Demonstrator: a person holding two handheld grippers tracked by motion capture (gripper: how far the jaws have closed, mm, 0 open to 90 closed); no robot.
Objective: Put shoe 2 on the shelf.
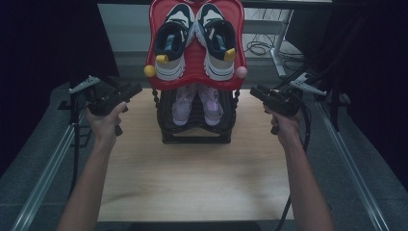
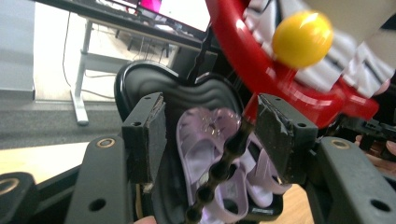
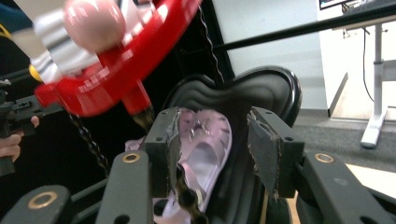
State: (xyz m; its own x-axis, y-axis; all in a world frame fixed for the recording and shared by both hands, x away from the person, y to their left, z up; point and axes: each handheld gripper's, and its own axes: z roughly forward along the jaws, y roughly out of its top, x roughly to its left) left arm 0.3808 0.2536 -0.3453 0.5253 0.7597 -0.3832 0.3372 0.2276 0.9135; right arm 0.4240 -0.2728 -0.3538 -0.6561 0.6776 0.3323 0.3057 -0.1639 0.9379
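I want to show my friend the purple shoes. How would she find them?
Look for the two-level shoe rack standing at the far middle of the wooden table. Its top shelf is red and carries big navy and white sneakers. The purple shoes sit underneath on the black shelf: small, see-through lilac sandals, the only pair down there.

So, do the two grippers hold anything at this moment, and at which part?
Nothing is held. The left gripper and right gripper are both open, one at each side of the shoe rack, beside its beaded posts, without touching.
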